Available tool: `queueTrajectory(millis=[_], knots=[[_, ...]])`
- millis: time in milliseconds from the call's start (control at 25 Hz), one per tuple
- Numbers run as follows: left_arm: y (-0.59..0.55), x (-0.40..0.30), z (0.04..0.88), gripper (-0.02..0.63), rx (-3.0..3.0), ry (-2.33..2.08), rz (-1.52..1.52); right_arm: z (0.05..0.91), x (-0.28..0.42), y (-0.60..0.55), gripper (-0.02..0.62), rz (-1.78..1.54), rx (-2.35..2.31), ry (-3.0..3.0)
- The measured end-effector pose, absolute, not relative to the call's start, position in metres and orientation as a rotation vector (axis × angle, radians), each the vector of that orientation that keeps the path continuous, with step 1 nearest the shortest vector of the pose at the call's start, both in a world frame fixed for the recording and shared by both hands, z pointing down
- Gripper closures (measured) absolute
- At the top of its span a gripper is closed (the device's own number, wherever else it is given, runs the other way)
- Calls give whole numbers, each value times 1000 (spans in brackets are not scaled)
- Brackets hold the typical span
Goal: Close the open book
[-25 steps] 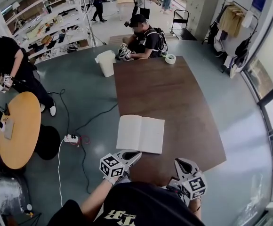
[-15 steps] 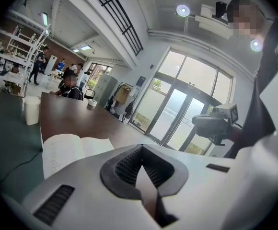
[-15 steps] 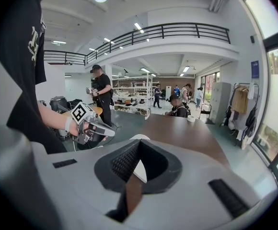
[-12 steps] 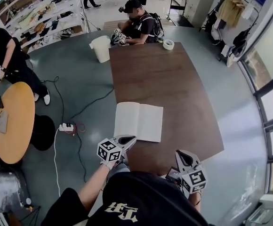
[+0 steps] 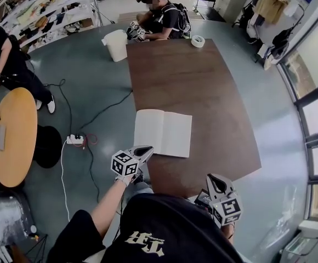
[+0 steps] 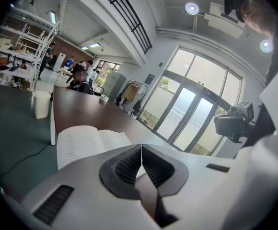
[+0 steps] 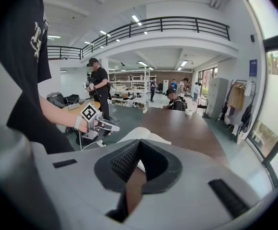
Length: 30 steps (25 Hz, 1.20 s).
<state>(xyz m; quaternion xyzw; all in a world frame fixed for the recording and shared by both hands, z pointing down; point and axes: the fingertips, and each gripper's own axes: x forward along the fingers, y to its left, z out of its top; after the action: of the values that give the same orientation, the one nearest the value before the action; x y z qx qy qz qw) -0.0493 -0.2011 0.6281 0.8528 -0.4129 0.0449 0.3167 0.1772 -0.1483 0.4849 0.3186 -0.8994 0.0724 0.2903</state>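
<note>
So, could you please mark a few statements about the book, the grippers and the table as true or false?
1. The book lies open on the brown table. True.
2. The left gripper is pinching a page. False: its jaws are together with nothing between them.
3. A roll of tape sits at the table's far end. True.
4. The white bin stands on the table. False: it stands on the floor by the table's far corner.
</note>
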Motion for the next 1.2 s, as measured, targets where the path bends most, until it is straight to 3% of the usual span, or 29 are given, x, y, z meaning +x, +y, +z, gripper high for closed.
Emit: queueTrajectory(millis=[400,1000,1200], knots=[[-205,-75,674,599,2143,-1094,199,494,164,-137,607,206,837,-2348],[-231,-102,741,406,2026,-1130,339,486,160,-137,607,228,970,-2251],[-240,-125,777,380,1948,-1159,408,500,159,-127,607,258,981,-2245]])
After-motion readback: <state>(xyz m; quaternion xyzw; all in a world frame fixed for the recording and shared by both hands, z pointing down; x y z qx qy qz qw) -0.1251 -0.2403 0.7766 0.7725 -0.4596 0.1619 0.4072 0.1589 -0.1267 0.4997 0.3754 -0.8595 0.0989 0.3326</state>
